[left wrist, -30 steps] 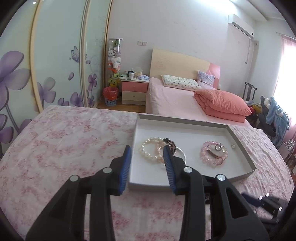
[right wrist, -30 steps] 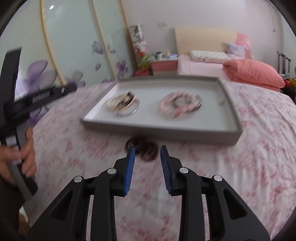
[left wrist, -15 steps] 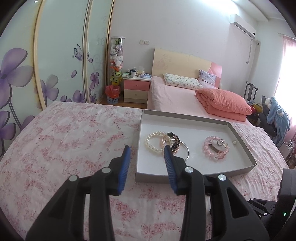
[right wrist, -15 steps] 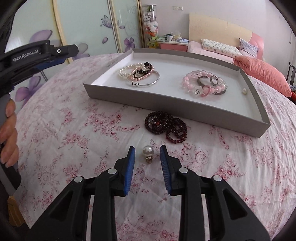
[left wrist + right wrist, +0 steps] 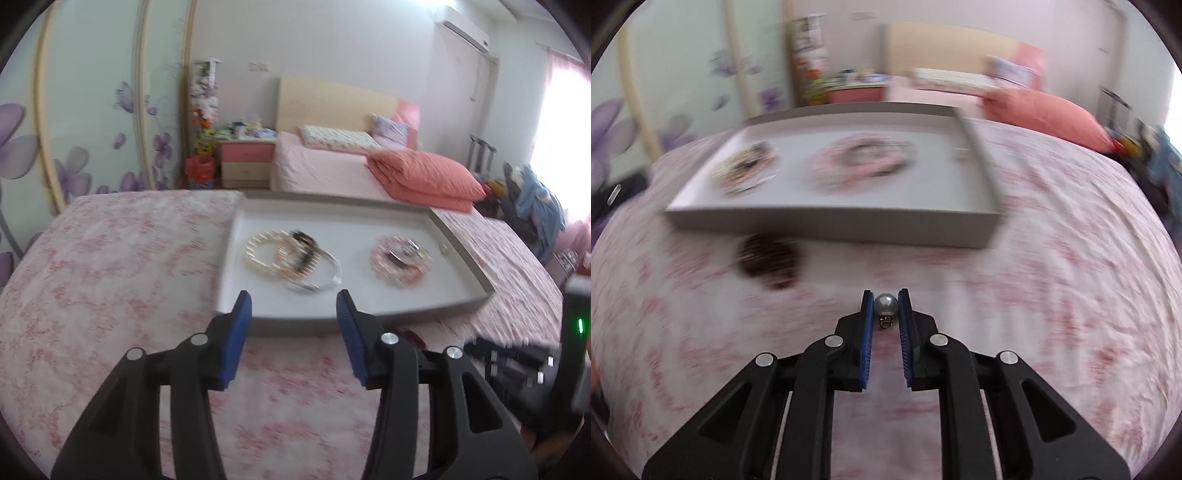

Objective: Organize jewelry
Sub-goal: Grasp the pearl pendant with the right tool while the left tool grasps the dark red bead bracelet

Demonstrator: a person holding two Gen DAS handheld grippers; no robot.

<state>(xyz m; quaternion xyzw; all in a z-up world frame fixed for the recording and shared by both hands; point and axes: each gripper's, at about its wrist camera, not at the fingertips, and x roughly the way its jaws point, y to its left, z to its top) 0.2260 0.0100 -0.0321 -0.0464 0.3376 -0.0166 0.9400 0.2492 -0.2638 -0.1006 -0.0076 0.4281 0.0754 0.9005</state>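
Observation:
My right gripper is shut on a pearl earring, which sits between its blue pads just above the flowered cloth. A dark red bead bracelet lies on the cloth to its left, in front of the grey tray. In the tray are a cluster of pearl bracelets and a bangle at the left, a pink bead bracelet at the right and a small pearl near the right wall. My left gripper hovers before the tray's front wall with its jaws opening and nothing between them.
The tray sits on a table with a pink flowered cloth. The right hand-held gripper's body shows at the lower right of the left wrist view. Behind are a bed, a nightstand and flower-patterned wardrobe doors.
My right gripper closed on the pearl earring that lay between its fingers and swung to the right. My left gripper's fingers spread wider and it moved closer to the tray.

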